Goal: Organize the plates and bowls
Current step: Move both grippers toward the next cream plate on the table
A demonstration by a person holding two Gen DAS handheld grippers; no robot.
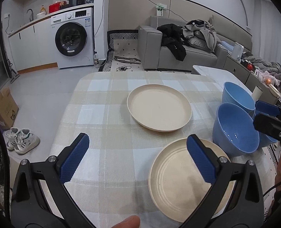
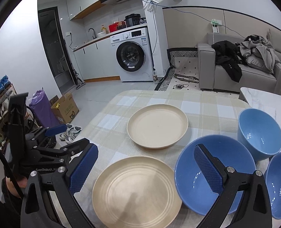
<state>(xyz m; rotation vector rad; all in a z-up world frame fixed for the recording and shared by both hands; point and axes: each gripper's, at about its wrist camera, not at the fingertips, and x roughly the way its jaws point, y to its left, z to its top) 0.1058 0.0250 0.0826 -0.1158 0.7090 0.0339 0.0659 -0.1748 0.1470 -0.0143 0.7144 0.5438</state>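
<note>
Two cream plates lie on the checked tablecloth: a far plate (image 1: 159, 107) (image 2: 157, 126) and a near ribbed plate (image 1: 180, 180) (image 2: 136, 190). Three blue bowls stand at the right: a near bowl (image 1: 235, 129) (image 2: 195, 176), a far bowl (image 1: 237, 96) (image 2: 260, 133) and a third at the right edge (image 2: 279, 184). My left gripper (image 1: 138, 156) is open and empty above the table, its right finger over the near plate. My right gripper (image 2: 146, 167) is open and empty, its right finger over the near bowl. Each gripper shows in the other's view, the right (image 1: 271, 115) and the left (image 2: 51, 133).
The table (image 1: 102, 98) has a rounded far edge. Beyond it are a washing machine (image 1: 72, 38), a grey sofa with clothes (image 1: 188, 43), a cardboard box (image 2: 65, 107) and white shoes (image 1: 21, 140) on the floor. A marble side table (image 2: 264, 98) stands at the right.
</note>
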